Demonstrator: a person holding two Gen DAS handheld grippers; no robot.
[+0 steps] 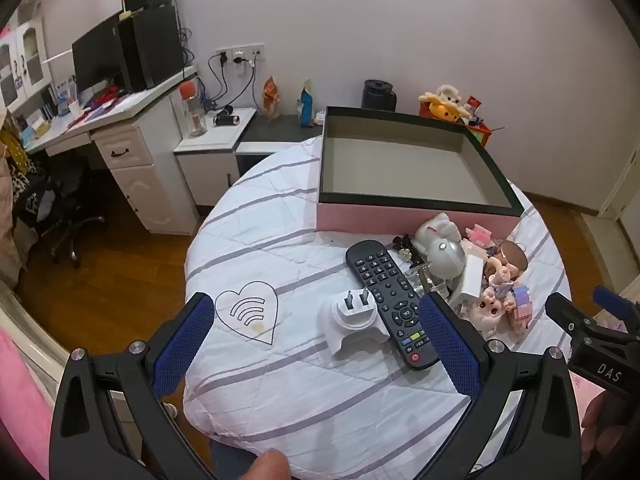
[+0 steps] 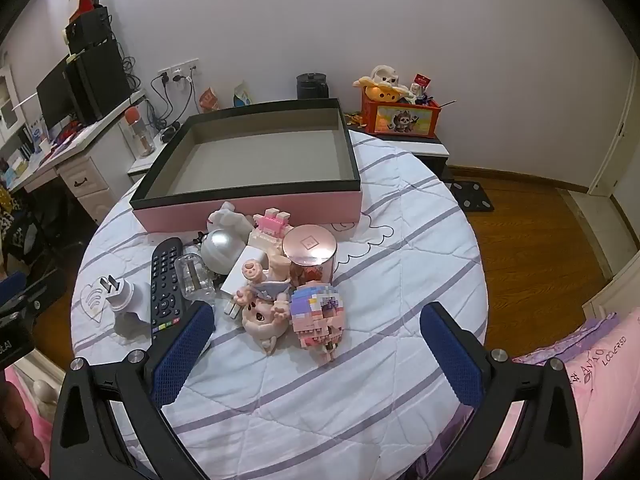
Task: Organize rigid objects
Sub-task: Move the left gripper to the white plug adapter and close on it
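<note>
A pink box with a dark rim stands open and empty at the back of the round table. In front of it lies a pile: a black remote, a white plug adapter, a silver ball, a pink round tin, a pig figurine and a block figure. My left gripper is open, above the adapter and remote. My right gripper is open, just in front of the block figure.
The table wears a white quilt with purple stripes. A white desk with monitors stands at the left. A red toy crate sits behind the table. Wooden floor lies to the right.
</note>
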